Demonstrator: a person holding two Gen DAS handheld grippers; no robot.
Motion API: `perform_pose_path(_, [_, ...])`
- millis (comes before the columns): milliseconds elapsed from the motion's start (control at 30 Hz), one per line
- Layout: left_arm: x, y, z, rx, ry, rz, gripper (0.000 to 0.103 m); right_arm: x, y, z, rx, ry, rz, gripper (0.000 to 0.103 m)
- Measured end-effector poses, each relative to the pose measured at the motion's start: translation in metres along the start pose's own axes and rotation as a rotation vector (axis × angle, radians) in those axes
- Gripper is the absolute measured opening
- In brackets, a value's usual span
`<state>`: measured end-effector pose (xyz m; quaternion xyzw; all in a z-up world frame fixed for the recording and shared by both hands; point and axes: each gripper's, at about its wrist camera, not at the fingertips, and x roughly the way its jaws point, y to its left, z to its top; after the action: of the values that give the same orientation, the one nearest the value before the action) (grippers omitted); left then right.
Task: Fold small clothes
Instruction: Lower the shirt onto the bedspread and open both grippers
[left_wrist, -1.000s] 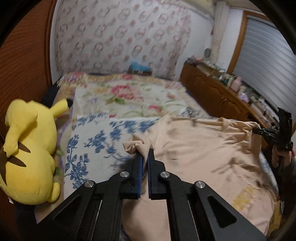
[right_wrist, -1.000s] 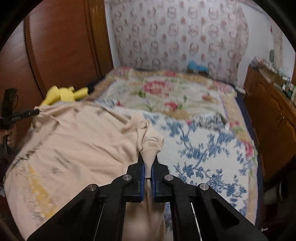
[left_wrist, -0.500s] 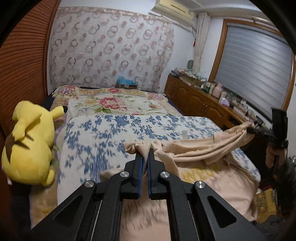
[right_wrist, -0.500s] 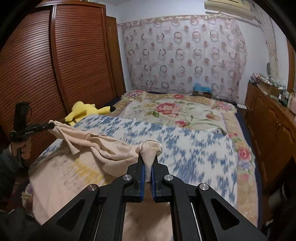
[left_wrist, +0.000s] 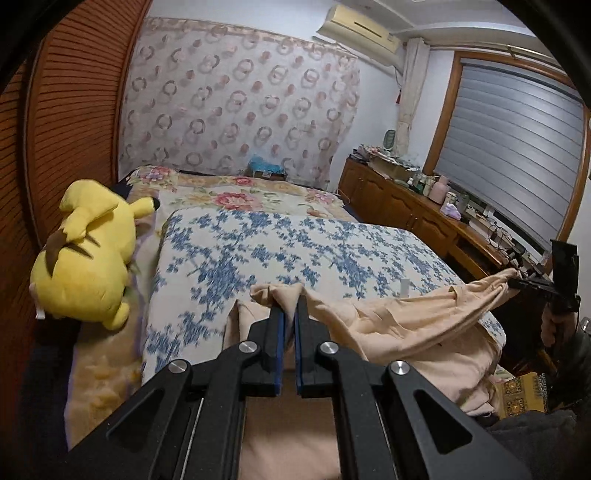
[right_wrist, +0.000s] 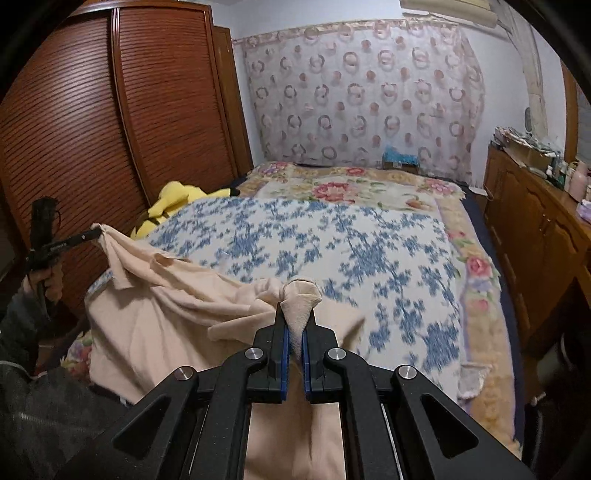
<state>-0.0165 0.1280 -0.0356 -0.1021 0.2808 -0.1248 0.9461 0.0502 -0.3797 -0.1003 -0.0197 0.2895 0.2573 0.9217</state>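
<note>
A peach-coloured garment (left_wrist: 399, 325) hangs between my two grippers above the near end of the bed. My left gripper (left_wrist: 289, 306) is shut on one corner of it. My right gripper (right_wrist: 294, 317) is shut on the other corner, a bunched tip of cloth (right_wrist: 301, 299) sticking out past the fingers. The garment (right_wrist: 155, 295) sags in the middle and its lower part drapes over the bed's near edge. Each gripper shows in the other's view: the right one (left_wrist: 532, 284) at far right, the left one (right_wrist: 81, 236) at far left.
The bed carries a blue-flowered white blanket (left_wrist: 280, 243) over a floral cover (right_wrist: 369, 188). A yellow plush toy (left_wrist: 88, 251) lies at the bed's left edge by a wooden wardrobe (right_wrist: 110, 110). A cluttered wooden cabinet (left_wrist: 413, 206) runs along the right wall.
Both grippers have lifted and pulled the garment back toward the near edge of the bed. It lay spread on the blanket before; now it hangs bunched between them, baring the blanket.
</note>
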Motion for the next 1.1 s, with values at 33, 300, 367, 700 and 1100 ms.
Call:
perform_pose_path(33, [-0.001,0.001,-0.004,0.000,0.008,0.009,0.005,-0.002,-0.001,-0.004,0.006,0.013,0.003,0.005])
perform_pose_path(300, [0.012,0.012,-0.026,-0.007,0.097,0.081,0.010,0.025,-0.003,-0.013,0.017,0.137,-0.043,0.006])
perform_pose_path(367, [0.008,0.011,-0.022,0.001,0.082,0.094,0.026,0.024,-0.001,-0.005,0.012,0.126,-0.048,0.007])
perform_pose_path(700, [0.024,0.014,0.010,0.053,0.088,0.130,0.053,0.028,-0.003,0.027,-0.028,0.077,-0.085,0.037])
perform_pose_path(1100, [0.110,0.028,0.012,0.102,0.312,0.147,0.053,0.108,-0.021,0.018,0.028,0.194,-0.095,0.038])
